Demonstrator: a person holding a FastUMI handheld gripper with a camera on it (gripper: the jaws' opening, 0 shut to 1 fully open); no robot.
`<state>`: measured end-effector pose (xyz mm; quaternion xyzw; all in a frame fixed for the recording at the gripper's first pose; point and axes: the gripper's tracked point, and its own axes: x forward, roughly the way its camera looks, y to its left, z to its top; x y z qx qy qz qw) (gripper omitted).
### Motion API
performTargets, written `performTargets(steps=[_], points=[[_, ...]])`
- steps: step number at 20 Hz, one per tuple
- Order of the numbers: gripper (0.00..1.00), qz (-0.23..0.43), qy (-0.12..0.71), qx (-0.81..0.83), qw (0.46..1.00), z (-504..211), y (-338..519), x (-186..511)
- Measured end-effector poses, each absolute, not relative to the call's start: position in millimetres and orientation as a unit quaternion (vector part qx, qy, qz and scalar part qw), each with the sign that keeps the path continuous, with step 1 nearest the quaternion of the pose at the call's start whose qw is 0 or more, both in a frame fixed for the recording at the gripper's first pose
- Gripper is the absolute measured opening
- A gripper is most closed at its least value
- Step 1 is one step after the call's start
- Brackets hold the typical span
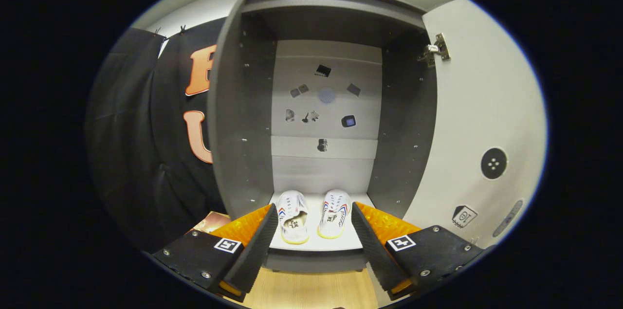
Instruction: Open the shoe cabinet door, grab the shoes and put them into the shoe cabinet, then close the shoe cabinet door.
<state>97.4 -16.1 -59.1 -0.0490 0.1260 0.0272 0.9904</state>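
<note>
The shoe cabinet [241, 119] stands open, its grey side walls framing a tall compartment with a pale back panel [325, 163]. On the cabinet's white bottom shelf [316, 243] sits a pair of white shoes side by side, toes pointing inward toward the back: the left shoe [292, 215] and the right shoe [335, 212], close together but not touching. Both have pale yellowish soles and red-and-blue stripes along their sides; dark printed marks show inside the heels, too small to read. Several small stickers [323, 70] are scattered over the back panel, their pictures too tiny to make out. The cabinet door [482, 119] is swung wide to the right, with a metal hinge [436, 49] near its top, a round dark knob plate [494, 163] on its inner face, and a small label [464, 215] lower down whose writing cannot be read with confidence. The gripper [315, 224] hangs just in front of the shelf with its fingers spread wide and holding nothing; the shoes lie just ahead, in the gap between the fingers. Each finger mount carries a small square black-and-white marker [228, 245]. A wooden floor [311, 289] shows below the cabinet.
</note>
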Motion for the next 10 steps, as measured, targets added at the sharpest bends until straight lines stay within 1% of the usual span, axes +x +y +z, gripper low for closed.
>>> performTargets(steps=[5, 10], points=[[0.94, 0.043, 0.102, -0.045, 0.993, -26.7, -17.6, 15.8], [0.95, 0.009, 0.094, -0.067, 0.993, -14.2, -63.6, -66.3]])
